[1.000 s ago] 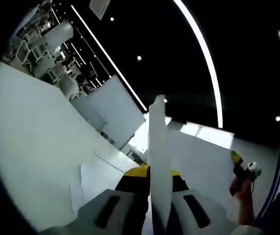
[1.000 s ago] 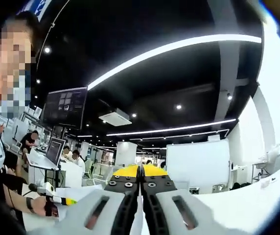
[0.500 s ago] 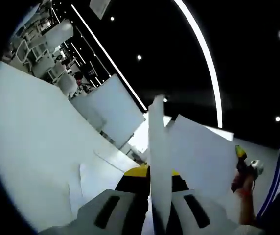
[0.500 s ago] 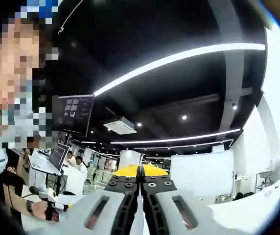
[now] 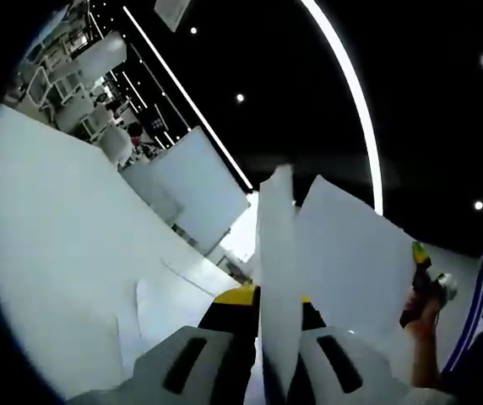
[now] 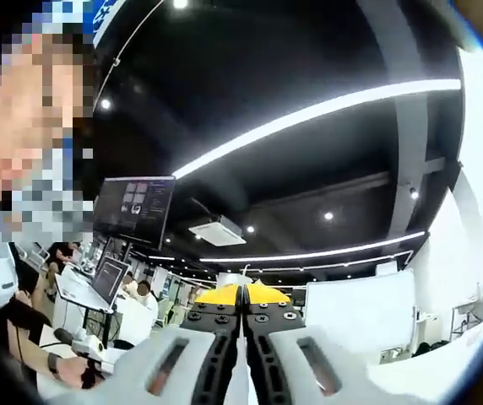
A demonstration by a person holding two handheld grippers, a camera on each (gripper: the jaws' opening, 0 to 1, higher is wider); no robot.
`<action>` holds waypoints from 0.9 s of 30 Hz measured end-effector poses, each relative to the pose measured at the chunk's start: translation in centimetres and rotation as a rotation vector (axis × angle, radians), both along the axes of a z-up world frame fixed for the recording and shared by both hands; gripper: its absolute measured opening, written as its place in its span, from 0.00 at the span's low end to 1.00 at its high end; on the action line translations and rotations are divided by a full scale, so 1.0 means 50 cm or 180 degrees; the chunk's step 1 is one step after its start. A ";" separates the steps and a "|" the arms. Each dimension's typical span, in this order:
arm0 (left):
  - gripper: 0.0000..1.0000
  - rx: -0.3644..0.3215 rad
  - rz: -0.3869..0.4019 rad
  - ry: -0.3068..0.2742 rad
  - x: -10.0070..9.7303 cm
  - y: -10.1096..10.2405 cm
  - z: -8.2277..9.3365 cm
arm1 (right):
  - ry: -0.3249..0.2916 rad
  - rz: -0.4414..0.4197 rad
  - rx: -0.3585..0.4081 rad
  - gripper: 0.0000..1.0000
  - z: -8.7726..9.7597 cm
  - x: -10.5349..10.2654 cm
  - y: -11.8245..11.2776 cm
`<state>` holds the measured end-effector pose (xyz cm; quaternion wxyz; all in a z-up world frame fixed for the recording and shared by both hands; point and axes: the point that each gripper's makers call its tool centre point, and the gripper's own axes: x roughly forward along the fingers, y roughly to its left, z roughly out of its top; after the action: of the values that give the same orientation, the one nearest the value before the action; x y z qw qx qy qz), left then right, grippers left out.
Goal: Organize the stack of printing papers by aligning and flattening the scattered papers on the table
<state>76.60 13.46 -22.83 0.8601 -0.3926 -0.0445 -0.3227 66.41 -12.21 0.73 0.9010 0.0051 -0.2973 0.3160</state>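
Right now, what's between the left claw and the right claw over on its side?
In the left gripper view, a sheet held up edge-on by the left claw fans out toward the right claw. No table surface shows between them.

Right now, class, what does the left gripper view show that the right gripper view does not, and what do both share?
Left gripper view: the left claw shut on upright printing papers, with loose sheets on the white table.

Right gripper view: the right claw shut, a hanging monitor and a ceiling air unit.

Both: a dark ceiling with strip lights.
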 end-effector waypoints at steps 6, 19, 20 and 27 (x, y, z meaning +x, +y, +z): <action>0.06 0.0007 0.0005 -0.0005 -0.001 0.001 0.002 | -0.0041 0.0095 0.0150 0.00 0.011 0.003 0.007; 0.06 0.0027 0.0001 -0.0006 0.000 -0.001 0.003 | -0.0013 0.0537 0.0715 0.00 0.007 0.025 0.013; 0.06 0.0032 0.0003 -0.0009 0.000 -0.001 0.003 | 0.0001 0.0568 0.0785 0.00 0.005 0.029 0.010; 0.06 0.0049 -0.0007 -0.0007 -0.001 -0.005 0.002 | 0.0002 0.0890 0.1042 0.00 -0.023 0.047 0.004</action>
<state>76.56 13.23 -22.71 0.8627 -0.3856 -0.0425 -0.3245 68.76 -12.01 -0.44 0.8356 0.1927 -0.3408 0.3854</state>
